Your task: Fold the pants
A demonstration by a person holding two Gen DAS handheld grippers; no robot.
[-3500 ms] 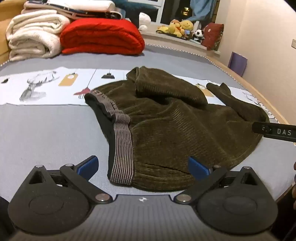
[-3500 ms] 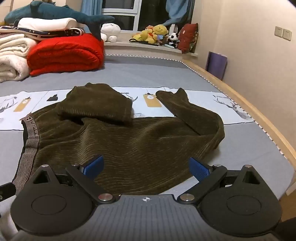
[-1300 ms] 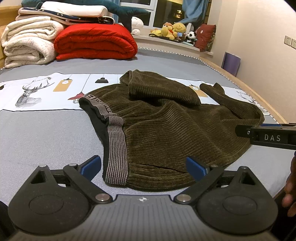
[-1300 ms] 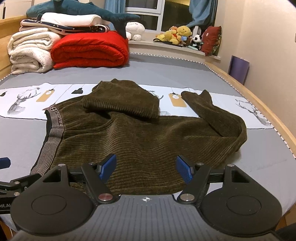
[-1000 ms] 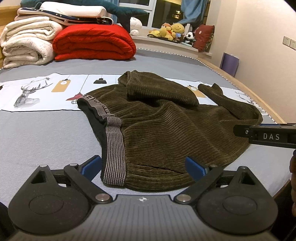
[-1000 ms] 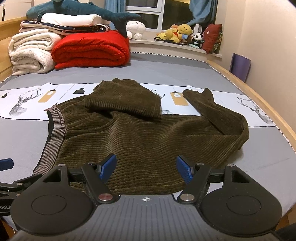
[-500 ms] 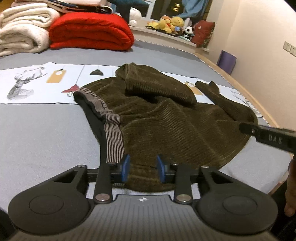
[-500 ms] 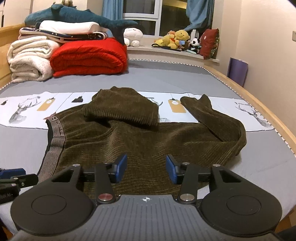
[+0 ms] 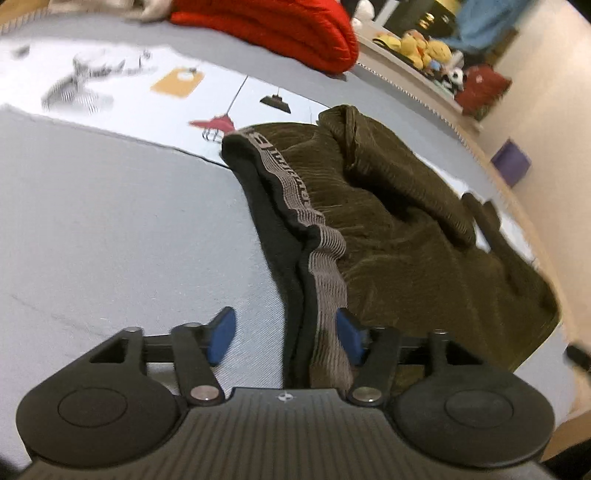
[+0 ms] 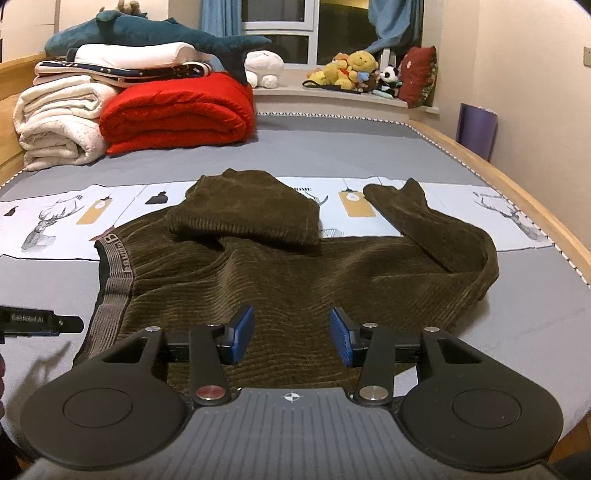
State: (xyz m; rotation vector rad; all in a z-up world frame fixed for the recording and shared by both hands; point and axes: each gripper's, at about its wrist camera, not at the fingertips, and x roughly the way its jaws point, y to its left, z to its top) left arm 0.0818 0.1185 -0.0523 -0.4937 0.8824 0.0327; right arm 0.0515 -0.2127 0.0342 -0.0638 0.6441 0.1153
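Olive corduroy pants (image 10: 295,266) lie crumpled on the grey bed (image 10: 332,151), one leg folded back over the seat and the other (image 10: 436,225) trailing to the right. The striped grey waistband (image 9: 325,258) runs toward the left wrist camera. My left gripper (image 9: 285,338) hovers low over the waistband's near end. Its jaws are opening, with the band between the blue pads (image 9: 221,334) but not pinched. My right gripper (image 10: 291,338) is half open above the pants' near edge and holds nothing.
A white printed cloth strip (image 10: 66,218) lies across the bed under the pants. A red quilt (image 10: 177,110), white blankets (image 10: 55,125) and a plush shark (image 10: 147,33) are stacked at the back left. The wooden bed rail (image 10: 517,192) runs along the right.
My left gripper moved left and down to the waistband's near end and rolled. Its jaws narrowed, then widened again. My right gripper's jaws narrowed and it stayed in place.
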